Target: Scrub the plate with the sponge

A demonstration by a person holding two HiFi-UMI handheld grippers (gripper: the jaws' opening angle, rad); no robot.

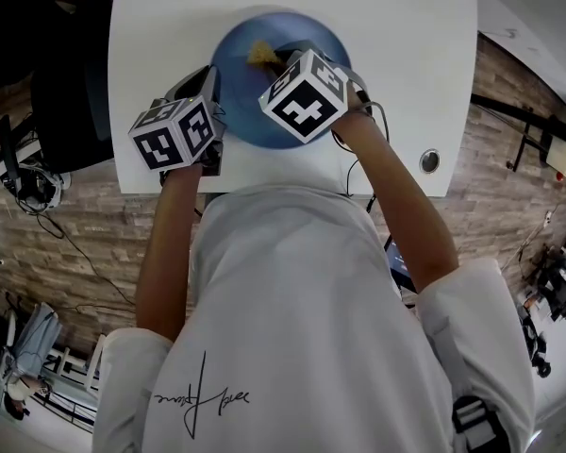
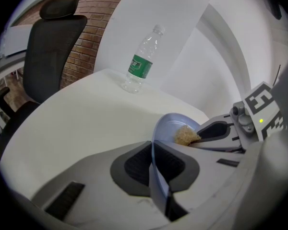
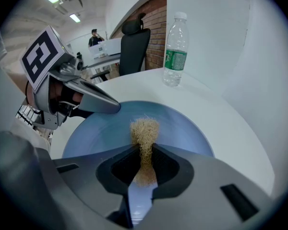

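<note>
One sponge (image 3: 144, 127) in right tool (image 3: 145, 151)

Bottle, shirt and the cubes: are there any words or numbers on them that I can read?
Bottle's green label: there is print, but it is too blurred to read.
Shirt's handwritten scrawl: not legible.
Marker cubes: only black-and-white square patterns, no words.

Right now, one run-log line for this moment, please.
left gripper: shut on blue plate rim; right gripper: shut on tan sponge, on plate; water bottle: upright
</note>
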